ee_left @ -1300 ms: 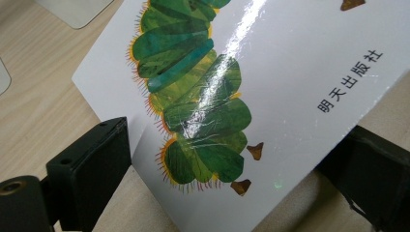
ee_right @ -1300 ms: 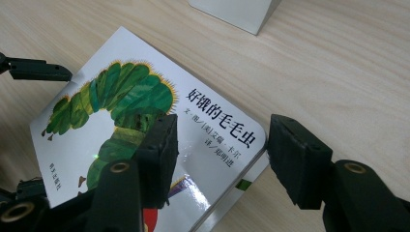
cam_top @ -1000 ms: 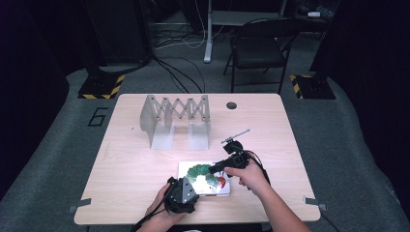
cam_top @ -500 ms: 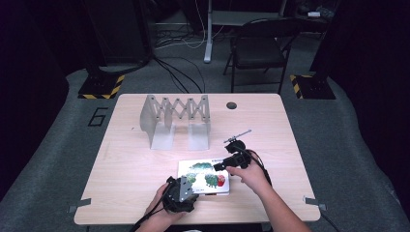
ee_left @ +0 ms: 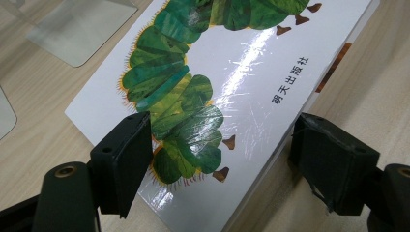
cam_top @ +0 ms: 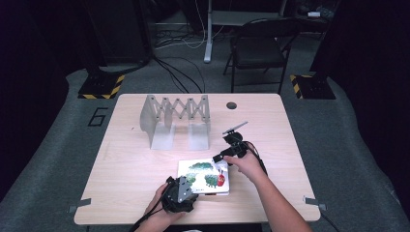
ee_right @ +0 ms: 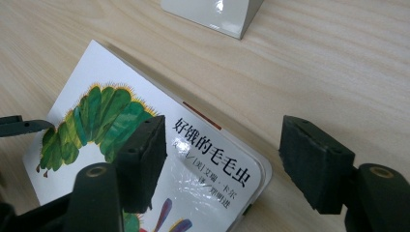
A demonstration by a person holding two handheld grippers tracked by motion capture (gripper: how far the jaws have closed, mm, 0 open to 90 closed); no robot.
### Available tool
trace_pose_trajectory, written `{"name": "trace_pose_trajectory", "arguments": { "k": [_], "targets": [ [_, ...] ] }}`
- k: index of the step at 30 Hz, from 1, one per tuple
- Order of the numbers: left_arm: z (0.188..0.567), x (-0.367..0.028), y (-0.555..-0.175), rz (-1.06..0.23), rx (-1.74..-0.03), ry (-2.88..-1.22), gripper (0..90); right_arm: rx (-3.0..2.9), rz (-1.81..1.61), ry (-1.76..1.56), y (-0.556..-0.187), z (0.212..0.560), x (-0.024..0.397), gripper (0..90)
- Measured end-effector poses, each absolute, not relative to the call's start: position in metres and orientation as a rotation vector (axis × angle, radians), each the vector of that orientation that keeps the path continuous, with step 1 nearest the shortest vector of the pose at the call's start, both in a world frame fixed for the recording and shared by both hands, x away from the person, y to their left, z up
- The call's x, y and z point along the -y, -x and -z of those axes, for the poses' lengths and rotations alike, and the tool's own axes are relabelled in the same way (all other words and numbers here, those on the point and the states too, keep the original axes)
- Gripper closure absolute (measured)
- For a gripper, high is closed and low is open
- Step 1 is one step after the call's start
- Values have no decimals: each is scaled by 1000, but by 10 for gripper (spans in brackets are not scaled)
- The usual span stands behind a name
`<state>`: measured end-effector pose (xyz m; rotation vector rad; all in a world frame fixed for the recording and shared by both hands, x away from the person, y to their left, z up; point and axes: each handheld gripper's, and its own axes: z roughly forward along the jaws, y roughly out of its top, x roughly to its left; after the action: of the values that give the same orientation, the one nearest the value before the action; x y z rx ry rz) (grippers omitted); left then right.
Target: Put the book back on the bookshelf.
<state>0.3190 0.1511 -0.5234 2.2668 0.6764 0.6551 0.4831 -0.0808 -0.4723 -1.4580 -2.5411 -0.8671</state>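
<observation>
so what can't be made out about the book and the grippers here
- Picture book, high view: title too small to read; its near corner is hidden by the left hand-held gripper.
- Left gripper view: the book's upper end is cut off by the frame, and whether the pads press it is unclear.
- Right gripper view: the left pad covers part of the cover's print.

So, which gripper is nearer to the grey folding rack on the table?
Right. The right gripper is at the far corner of the book, on the side toward the rack; the left gripper is at the book's near edge.
</observation>
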Motion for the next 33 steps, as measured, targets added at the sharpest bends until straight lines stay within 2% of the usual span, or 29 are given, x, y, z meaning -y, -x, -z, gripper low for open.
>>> {"name": "trace_pose_trajectory", "arguments": {
  "k": [12,33],
  "targets": [
    [525,-152,-319,-655,-672,-2254,230,2485,873,1423,-489,488,89,309],
    [525,-153,-319,-659,-662,-2258,230,2456,796,1335,-483,491,76,289]
  ]
}}
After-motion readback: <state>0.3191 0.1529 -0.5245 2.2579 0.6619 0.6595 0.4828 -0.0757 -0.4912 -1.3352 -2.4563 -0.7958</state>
